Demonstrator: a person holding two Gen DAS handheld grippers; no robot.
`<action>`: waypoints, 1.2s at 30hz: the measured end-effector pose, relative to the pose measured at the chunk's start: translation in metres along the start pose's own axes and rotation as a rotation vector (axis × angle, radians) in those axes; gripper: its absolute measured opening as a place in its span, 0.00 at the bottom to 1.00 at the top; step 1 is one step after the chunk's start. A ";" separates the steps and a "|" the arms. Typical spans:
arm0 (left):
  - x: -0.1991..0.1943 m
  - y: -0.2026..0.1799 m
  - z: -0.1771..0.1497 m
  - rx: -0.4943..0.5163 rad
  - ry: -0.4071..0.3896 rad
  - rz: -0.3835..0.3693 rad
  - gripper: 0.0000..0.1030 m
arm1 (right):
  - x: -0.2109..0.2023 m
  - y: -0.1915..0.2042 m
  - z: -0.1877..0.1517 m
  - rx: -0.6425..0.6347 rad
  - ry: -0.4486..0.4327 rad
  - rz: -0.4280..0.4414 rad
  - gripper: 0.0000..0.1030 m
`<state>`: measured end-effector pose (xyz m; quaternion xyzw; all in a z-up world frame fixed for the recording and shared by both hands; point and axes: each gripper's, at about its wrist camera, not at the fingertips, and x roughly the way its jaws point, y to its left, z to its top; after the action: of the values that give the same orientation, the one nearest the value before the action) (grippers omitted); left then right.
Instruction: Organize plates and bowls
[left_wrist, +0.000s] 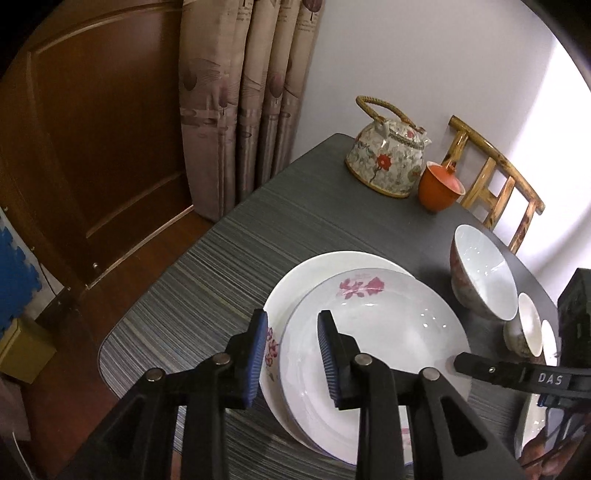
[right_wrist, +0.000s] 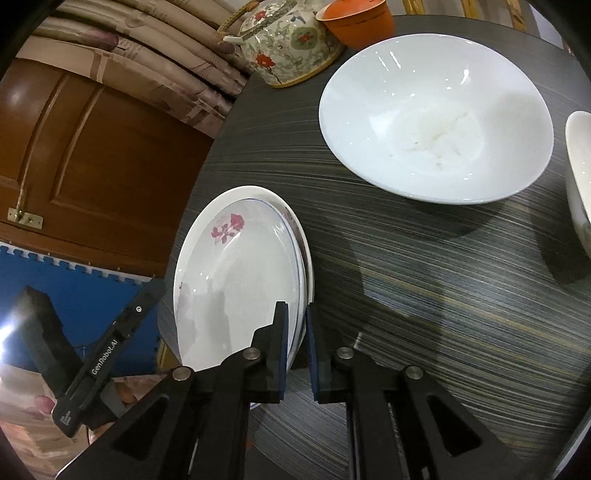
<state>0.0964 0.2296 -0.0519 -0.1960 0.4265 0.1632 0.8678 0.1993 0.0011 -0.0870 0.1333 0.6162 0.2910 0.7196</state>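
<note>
Lower plate (left_wrist: 295, 280) mostly hidden; right bowl (right_wrist: 580, 177) edge-cropped.

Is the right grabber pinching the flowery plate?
Touching. In the right wrist view the right gripper has its blue pads closed on the rim of the flowered plate, one pad on each side.

plate (left_wrist: 373, 325): white, pink flowers | teapot (left_wrist: 386, 162): floral | cup (left_wrist: 439, 186): orange | table (left_wrist: 207, 280): grey-streaked
</note>
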 end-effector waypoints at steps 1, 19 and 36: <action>0.000 -0.001 0.001 0.001 0.000 0.000 0.28 | 0.000 0.000 0.000 -0.001 -0.002 0.001 0.12; 0.000 -0.021 -0.005 0.095 0.011 -0.006 0.30 | -0.012 0.008 -0.010 -0.050 -0.082 -0.013 0.13; -0.035 -0.160 -0.087 0.458 0.118 -0.381 0.40 | -0.212 -0.105 -0.162 0.030 -0.513 -0.226 0.43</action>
<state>0.0897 0.0447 -0.0403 -0.0810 0.4573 -0.1144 0.8782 0.0550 -0.2330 -0.0063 0.1435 0.4291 0.1566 0.8779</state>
